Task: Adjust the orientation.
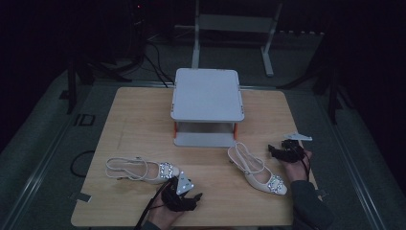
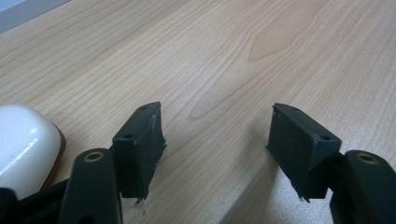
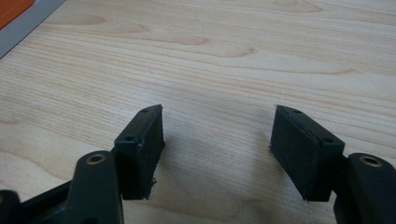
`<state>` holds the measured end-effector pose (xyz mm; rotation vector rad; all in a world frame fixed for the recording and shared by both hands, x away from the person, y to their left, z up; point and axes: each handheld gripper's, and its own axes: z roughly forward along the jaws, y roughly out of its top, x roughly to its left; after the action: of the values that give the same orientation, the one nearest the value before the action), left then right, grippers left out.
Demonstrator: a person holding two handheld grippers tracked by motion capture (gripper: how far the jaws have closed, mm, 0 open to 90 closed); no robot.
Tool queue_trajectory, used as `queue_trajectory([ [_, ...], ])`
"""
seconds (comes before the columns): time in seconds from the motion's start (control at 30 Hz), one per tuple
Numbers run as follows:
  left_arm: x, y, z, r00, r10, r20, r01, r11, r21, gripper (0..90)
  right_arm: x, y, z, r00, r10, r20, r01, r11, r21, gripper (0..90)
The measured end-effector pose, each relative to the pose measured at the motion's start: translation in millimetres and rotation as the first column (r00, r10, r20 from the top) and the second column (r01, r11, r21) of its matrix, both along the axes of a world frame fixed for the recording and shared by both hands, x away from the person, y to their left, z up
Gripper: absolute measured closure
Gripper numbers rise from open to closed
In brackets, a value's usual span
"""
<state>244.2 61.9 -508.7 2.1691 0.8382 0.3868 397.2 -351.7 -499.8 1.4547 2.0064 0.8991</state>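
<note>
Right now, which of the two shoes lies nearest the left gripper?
The left shoe, its toe beside the left gripper. The other shoe lies near the right gripper.

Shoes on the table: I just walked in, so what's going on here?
A person holds a gripper in each hand at a wooden table. Both are open and hold nothing. The left gripper rests by the left shoe, the right gripper beside the right shoe. A small two-tier shelf stands behind.

The table [image 1: 134, 115] is pale matt wood with visible grain. Beside the left gripper [image 2: 217, 140], whose pads [image 2: 144, 140] look like rough black rubber, a shoe [image 2: 23, 144] toe shines glossy cream. The shelf [image 1: 207, 93] on the table looks smooth grey plastic.
</note>
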Motion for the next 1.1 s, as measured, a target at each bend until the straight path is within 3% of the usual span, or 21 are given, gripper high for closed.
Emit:
queue_trajectory([
  [0.2,-1.9,-1.2,0.4,0.9998,-0.021,0.002,0.021,0.9998,0.001,41.6,-2.9,0.7,0.5,0.9998,0.018,0.009,-0.018,1.0,0.004,43.4],
  [0.43,-3.6,-3.0,4.2,0.9987,-0.047,-0.018,0.048,0.9989,0.006,47.5,-6.3,0.7,6.6,0.9989,0.02,0.043,-0.02,1.0,0.004,44.8],
  [0.57,-3.4,5.7,20.7,0.9977,-0.067,-0.007,0.067,0.9977,-0.007,49.5,-7.2,-0.4,7.1,0.9988,0.019,0.045,-0.019,1.0,0.008,44.9],
  [0.7,0.3,18.0,44.2,0.9964,-0.073,0.044,0.073,0.9973,-0.006,49.7,-7.7,-0.1,7.5,0.9986,0.016,0.05,-0.016,1.0,0.006,45.0],
  [0.9,15.3,47.7,80.2,0.9946,-0.023,0.101,0.018,0.9987,0.048,55.9,-8.7,-0.4,8.3,0.9985,0.022,0.05,-0.022,1.0,0.009,49.8],
  [1.1,40.5,86.0,88.9,0.9915,0.086,0.098,-0.096,0.9902,0.101,61.0,-8.9,0.0,8.3,0.9983,0.024,0.053,-0.024,1.0,0.006,50.3],
])
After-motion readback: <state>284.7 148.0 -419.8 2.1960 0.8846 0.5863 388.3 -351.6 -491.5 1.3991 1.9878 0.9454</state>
